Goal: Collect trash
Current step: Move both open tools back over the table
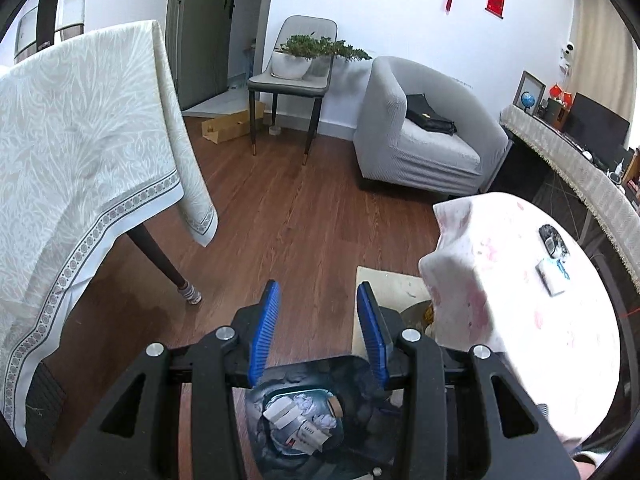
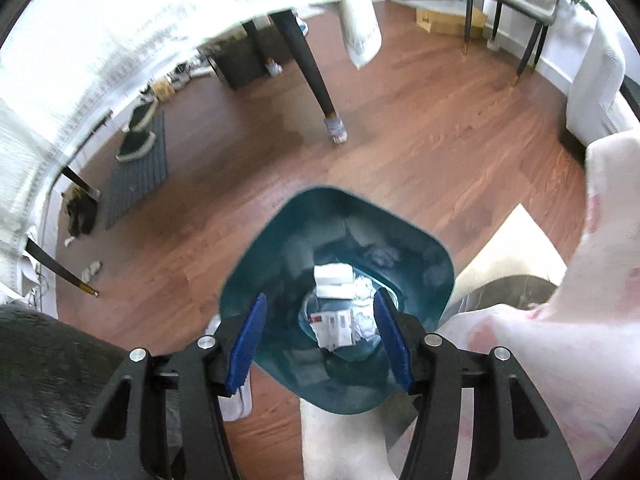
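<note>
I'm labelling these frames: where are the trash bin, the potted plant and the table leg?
trash bin (image 2: pixel 332 208): right wrist view, far rim.
potted plant (image 1: pixel 290 65): left wrist view, white pot.
table leg (image 2: pixel 308 68): right wrist view, dark shaft.

We take the bin (image 2: pixel 336 304) as our mark: it stands on the floor (image 2: pixel 400 152), with boxes (image 2: pixel 334 280) and crumpled paper (image 2: pixel 366 322) in it. A draped surface (image 1: pixel 560 320) is just right of the bin. A table leg (image 2: pixel 316 84) is beyond the bin, to the left; a chair (image 1: pixel 292 80) and armchair (image 1: pixel 420 128) are far behind it.
</note>
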`<state>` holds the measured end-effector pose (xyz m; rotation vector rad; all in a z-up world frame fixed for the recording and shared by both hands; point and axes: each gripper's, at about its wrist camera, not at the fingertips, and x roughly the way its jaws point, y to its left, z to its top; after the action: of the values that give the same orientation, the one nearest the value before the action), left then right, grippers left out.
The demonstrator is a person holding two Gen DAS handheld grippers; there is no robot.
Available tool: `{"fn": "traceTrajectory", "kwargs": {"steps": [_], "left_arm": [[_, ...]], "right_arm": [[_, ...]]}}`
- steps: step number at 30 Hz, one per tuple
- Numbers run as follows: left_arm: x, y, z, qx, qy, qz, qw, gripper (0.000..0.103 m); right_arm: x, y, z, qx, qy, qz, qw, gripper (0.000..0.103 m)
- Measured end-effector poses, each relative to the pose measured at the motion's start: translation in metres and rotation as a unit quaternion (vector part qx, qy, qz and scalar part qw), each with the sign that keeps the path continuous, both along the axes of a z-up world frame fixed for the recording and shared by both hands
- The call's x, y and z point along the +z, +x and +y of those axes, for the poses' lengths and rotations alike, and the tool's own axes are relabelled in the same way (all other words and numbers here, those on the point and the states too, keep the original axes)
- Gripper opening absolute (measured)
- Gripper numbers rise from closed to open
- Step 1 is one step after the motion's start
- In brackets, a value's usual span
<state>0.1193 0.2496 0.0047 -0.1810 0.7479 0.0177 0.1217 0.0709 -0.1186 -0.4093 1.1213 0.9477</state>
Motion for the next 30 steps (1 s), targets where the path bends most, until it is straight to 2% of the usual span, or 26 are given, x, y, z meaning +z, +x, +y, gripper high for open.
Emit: {"fn": "traceTrajectory", "kwargs": {"steps": [7, 13, 25, 30], "left_arm": [[0.005, 0.013, -0.023, -0.008, 0.01, -0.006, 0.9999, 0.042], [0.011, 0.02, -0.042, -0.017, 0.014, -0.023, 0.9995, 0.043], [0.001, 0.04, -0.098, -0.056, 0.027, -0.019, 0.9979, 0.047], [-0.005, 0.048, -0.121, -0.069, 0.03, -0.013, 0.9971, 0.05]], "right_arm": [[0.051, 0.0, -0.027, -0.006, 0.049, -0.036, 0.998, 0.056], [0.089, 0.012, -0.064, -0.04, 0.084, -0.073, 0.993, 0.056], [0.108, 0.03, -0.133, -0.11, 0.086, -0.119, 0.983, 0.057], [0.109, 0.046, -0.164, -0.156, 0.083, -0.132, 0.975, 0.064]]}}
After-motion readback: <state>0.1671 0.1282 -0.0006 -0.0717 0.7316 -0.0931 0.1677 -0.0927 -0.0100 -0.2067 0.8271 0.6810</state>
